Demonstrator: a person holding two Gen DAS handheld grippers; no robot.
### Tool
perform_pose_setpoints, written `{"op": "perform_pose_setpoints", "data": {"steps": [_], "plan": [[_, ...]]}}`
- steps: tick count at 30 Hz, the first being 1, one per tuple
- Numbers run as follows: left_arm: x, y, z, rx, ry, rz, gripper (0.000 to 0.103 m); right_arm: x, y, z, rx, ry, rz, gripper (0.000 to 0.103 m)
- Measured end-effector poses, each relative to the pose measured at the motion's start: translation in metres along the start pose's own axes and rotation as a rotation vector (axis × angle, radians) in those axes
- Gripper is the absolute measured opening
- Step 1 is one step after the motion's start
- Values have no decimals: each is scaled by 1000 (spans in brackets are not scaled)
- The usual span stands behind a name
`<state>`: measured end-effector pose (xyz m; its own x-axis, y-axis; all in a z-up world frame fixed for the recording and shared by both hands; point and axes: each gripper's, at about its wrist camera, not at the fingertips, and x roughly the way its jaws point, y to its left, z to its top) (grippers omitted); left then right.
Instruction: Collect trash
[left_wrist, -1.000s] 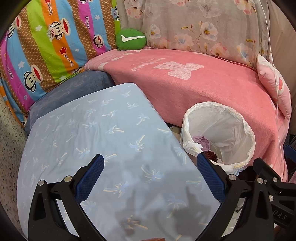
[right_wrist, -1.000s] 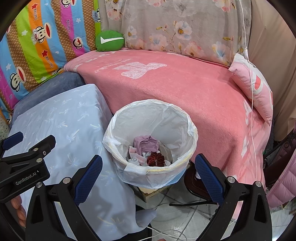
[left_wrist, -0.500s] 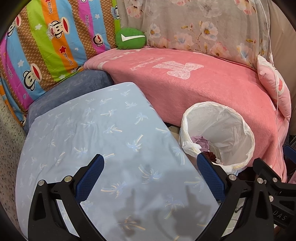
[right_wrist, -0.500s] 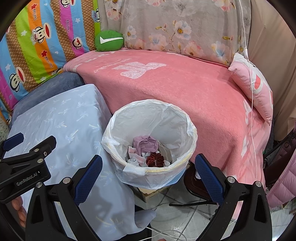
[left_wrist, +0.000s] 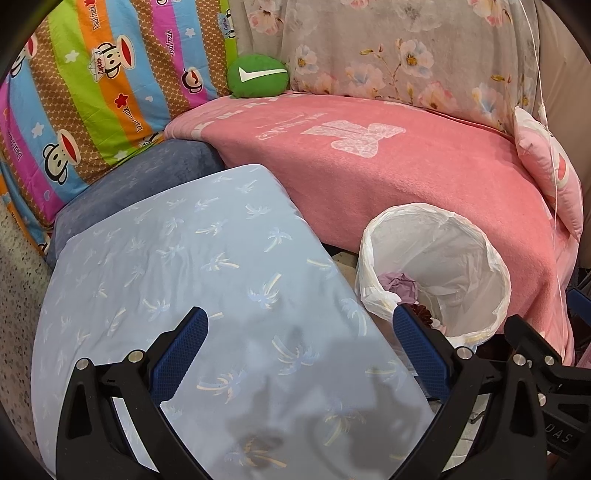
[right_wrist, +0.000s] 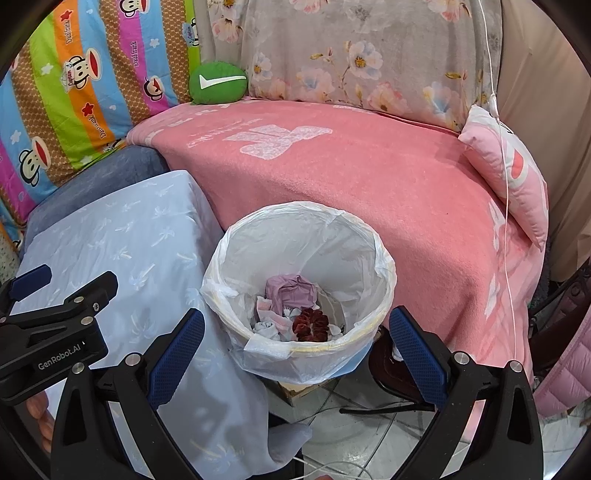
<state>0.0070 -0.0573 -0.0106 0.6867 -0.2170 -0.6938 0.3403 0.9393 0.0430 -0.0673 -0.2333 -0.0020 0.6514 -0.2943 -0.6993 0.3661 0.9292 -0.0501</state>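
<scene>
Trash (right_wrist: 295, 310) already lies in the bin (right_wrist: 382, 254): a crumpled purple wad, some white scraps and a dark red frilly piece, all on the bottom of the white liner. No loose trash shows on any surface in either view, so the collecting looks close to done, or the next piece is out of sight.

Nearest the lens, the right gripper (right_wrist: 297, 343) has its blue pads spread wide with nothing between them. The bin sits straight ahead of it and a little below, its near rim between the two fingers. The left gripper (left_wrist: 301, 350) is likewise spread and empty, hovering above the blue cloth (left_wrist: 184, 266) with the palm pattern. From there the bin lies ahead and off to the right, partly behind the right finger.

So the right hand is the nearer one to the bin and faces its mouth squarely. The left would have to swing right across the cloth edge to reach it. The bin's mouth is round, so no approach angle is favoured.

Beyond the bin lies a pink blanket (right_wrist: 351, 173), with a pink pillow (right_wrist: 513, 173) at its right end. Farthest back, a green cushion (right_wrist: 218, 83) rests against the striped and floral covers.
</scene>
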Motion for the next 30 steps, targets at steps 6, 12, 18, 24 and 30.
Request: {"op": "perform_pose_setpoints", "data": {"steps": [6,12,18,24,30], "plan": [[4,-2,2,4,6,2,96,5,0,3,4,4,1,98],[6,-4,4,8,7,2,96,8,-1,4,8,3,3,98],[9,-6,5,14,10,2,96,9,-2,3,15,5,3,98],[8,-10,5,25,13,4,96,9,-3,3,16,3,3,98],[9,-12,5,32,16,2,96,8,-4,3,18,3,5,98]]}}
